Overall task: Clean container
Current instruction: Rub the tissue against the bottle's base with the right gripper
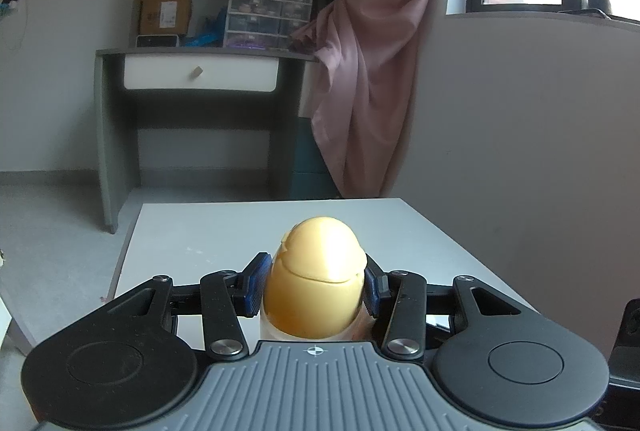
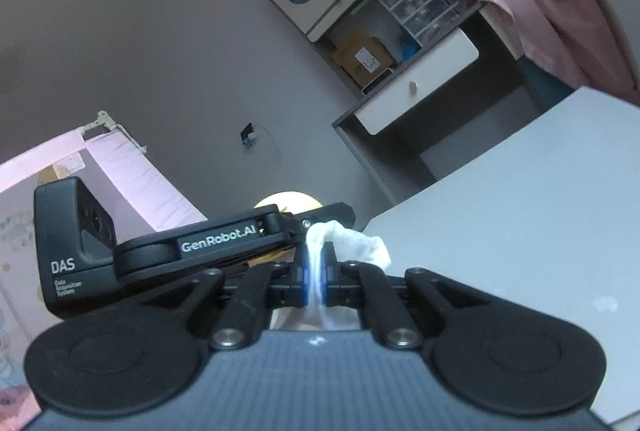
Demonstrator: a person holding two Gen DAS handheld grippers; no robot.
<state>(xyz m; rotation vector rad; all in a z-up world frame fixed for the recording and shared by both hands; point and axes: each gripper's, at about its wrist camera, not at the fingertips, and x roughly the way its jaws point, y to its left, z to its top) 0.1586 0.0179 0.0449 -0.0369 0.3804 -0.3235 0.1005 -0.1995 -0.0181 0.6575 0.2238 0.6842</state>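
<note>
A yellow egg-shaped container (image 1: pixel 316 279) with a domed lid stands upright over the white table (image 1: pixel 420 243). My left gripper (image 1: pixel 315 285) is shut on its sides, blue pads pressed against both flanks. In the right wrist view my right gripper (image 2: pixel 316 271) is shut on a crumpled white tissue (image 2: pixel 352 243), which bulges out beyond the fingertips. The left gripper's black body (image 2: pixel 192 243) lies just ahead of the tissue, with the yellow container's top (image 2: pixel 286 200) peeking behind it. The container's lower part is hidden.
A grey desk with a white drawer (image 1: pixel 200 73) and loaded shelves stands across the floor. A pink curtain (image 1: pixel 368 63) hangs beside a window. The white table (image 2: pixel 520 199) spreads to the right; a pink box (image 2: pixel 60 167) is at the left.
</note>
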